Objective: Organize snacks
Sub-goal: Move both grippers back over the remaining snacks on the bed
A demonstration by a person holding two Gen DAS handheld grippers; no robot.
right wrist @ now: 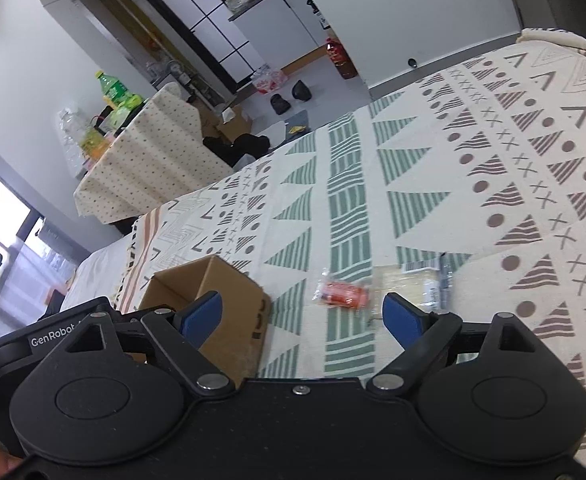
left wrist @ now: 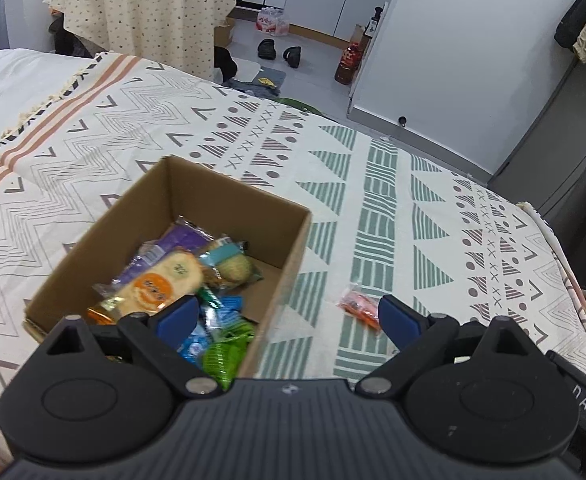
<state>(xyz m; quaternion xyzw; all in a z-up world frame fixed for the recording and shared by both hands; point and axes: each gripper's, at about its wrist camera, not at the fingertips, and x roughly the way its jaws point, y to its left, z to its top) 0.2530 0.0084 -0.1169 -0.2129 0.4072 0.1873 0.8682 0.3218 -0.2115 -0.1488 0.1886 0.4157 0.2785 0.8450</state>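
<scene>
A: Which step are we on, would you say?

B: Judging by the layout, fetching the orange snack packet [right wrist: 343, 294]. It lies on the patterned cloth [right wrist: 493, 184], just ahead of our right gripper [right wrist: 305, 312] and between its spread, empty fingers. Our left gripper [left wrist: 289, 314] is spread and empty too, hovering over the near right corner of the cardboard box [left wrist: 237, 192]; from there the packet sits ahead and to the right, near the right fingertip.

A: How do we take it well?

B: We should bring the right gripper down so the packet's body, not its crinkly clear end, lies between the blue pads [right wrist: 403, 318], then close gently. A thin wrapper may slide on cloth.

A: Anything else loose?

B: A pale flat packet [right wrist: 409, 284] just right of the orange one, ahead of the right finger.

A: And the box?

B: Open-topped and well filled: a round biscuit pack [left wrist: 165, 284], a purple wrapper [left wrist: 181, 240], blue sachets [left wrist: 213, 320] and a green packet [left wrist: 229, 350], with bare floor in its far right corner.
</scene>
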